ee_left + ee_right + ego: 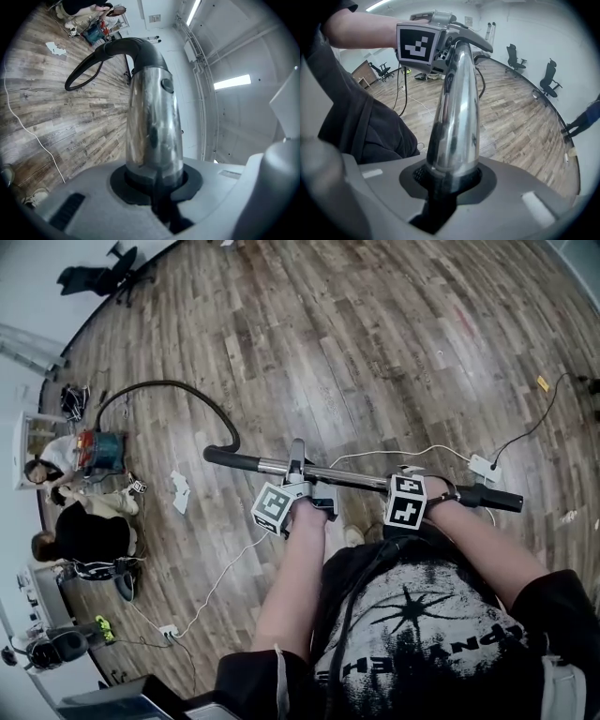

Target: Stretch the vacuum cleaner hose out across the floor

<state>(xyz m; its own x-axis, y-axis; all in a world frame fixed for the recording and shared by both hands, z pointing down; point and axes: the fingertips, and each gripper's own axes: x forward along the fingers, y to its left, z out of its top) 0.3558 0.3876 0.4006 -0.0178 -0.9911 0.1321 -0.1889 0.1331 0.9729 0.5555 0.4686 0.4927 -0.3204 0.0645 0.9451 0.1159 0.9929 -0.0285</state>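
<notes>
I hold the vacuum cleaner's chrome wand (356, 476) level in front of me with both grippers. My left gripper (298, 502) is shut on the wand near its left end, where the black curved handle (225, 458) joins. My right gripper (412, 495) is shut on it near the black right end (492, 497). The black hose (164, 385) arcs over the wooden floor from the handle to the blue and red vacuum canister (101, 450). In the left gripper view the wand (154, 126) runs out of my left gripper (157, 182) towards the hose (83, 74). In the right gripper view my right gripper (450, 182) clamps the wand (457, 117).
Two people (84, 532) sit on the floor beside the canister at the left. White cables (220, 577) and a power strip (484, 465) lie near my feet. A scrap of paper (178, 491) lies on the floor. Office chairs (105, 274) stand by the far wall.
</notes>
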